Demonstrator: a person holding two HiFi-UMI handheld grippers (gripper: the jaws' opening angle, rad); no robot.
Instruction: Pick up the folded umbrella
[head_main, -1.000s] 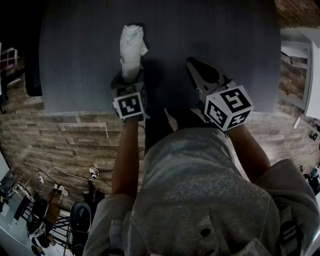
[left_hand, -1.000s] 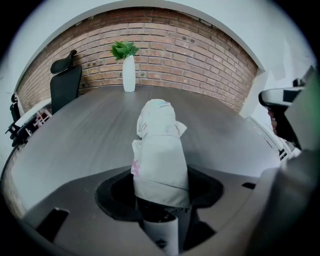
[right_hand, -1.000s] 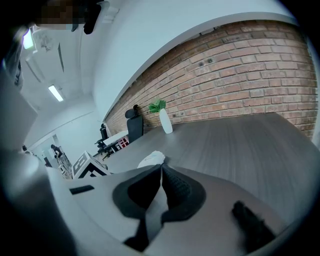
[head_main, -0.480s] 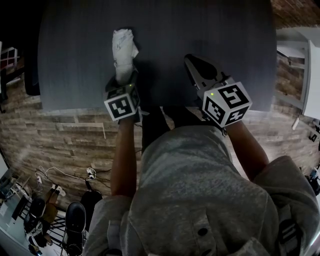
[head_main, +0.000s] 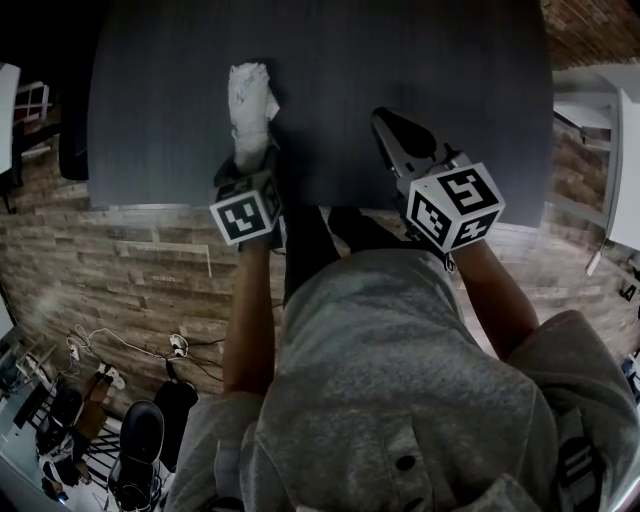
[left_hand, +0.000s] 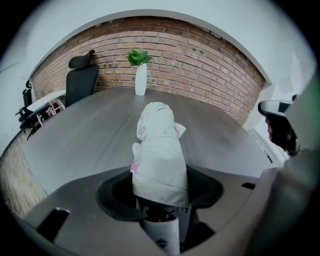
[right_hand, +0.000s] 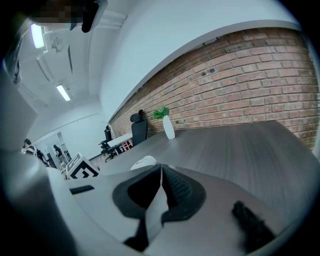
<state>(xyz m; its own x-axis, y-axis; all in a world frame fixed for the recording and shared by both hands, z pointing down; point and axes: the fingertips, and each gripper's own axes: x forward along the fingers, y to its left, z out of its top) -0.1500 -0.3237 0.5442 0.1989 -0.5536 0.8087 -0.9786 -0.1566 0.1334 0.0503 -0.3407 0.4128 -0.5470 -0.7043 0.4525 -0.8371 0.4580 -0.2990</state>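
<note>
So the left gripper (head_main: 255, 165) is clamped on the near end of the pale folded fabric umbrella (head_main: 248, 100). Its long axis runs straight out along the jaws, toward the upper left of the head view over the dark grey table (head_main: 450, 80). The right gripper (head_main: 392, 130) is pinched closed, empty, off to the right.

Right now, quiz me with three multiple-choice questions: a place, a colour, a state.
1. Where is the folded white fabric umbrella? A) between the left gripper's jaws B) inside a drawer C) on a shelf
2. What colour is the slim vase holding the green plant? A) black B) white C) red
3. How do the right gripper's jaws stand? A) wide apart B) clamping the umbrella C) together, empty
Answers: 1 A, the left gripper view shows it clamped; 2 B, its body is plain white; 3 C, its view shows them meeting with nothing between.
</note>
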